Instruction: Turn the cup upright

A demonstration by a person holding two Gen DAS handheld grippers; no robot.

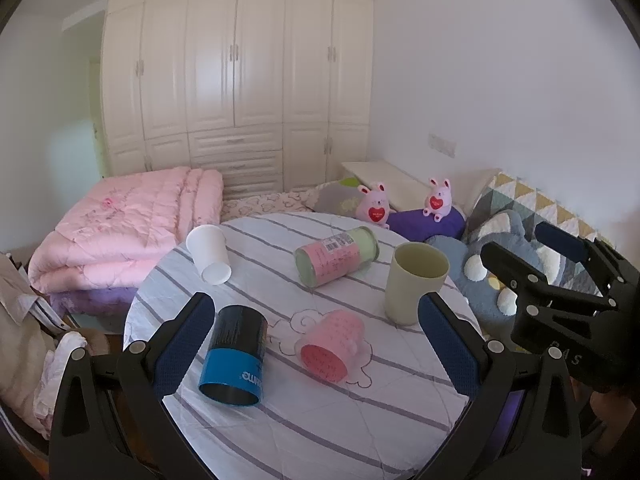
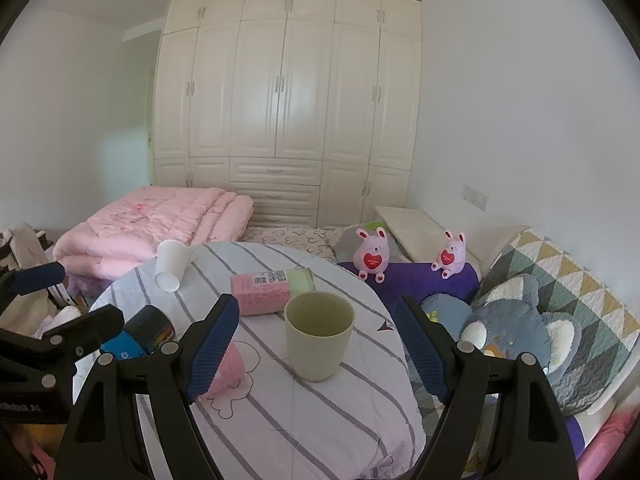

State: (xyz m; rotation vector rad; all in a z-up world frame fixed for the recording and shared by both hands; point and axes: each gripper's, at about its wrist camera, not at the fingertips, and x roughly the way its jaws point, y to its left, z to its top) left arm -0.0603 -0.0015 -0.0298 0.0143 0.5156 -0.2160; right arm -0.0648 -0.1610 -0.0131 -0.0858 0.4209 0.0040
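Observation:
Several cups are on a round table with a striped cloth (image 1: 320, 420). A pale green cup (image 1: 414, 282) stands upright; it also shows in the right wrist view (image 2: 319, 336). On their sides lie a pink cup (image 1: 332, 344), a black and blue cup (image 1: 236, 354), a pink and green cup (image 1: 336, 256) and a white cup (image 1: 210, 253). My left gripper (image 1: 316, 344) is open above the table, around the pink cup's area. My right gripper (image 2: 320, 352) is open and empty, its jaws on either side of the upright green cup (image 2: 319, 336), not touching it.
A folded pink quilt (image 1: 120, 224) lies on the bed behind the table. Two pink plush rabbits (image 1: 376, 204) and a grey plush toy (image 1: 500, 264) sit to the right. A white wardrobe (image 1: 240, 80) fills the back wall. Clothes (image 1: 24, 320) hang at the left.

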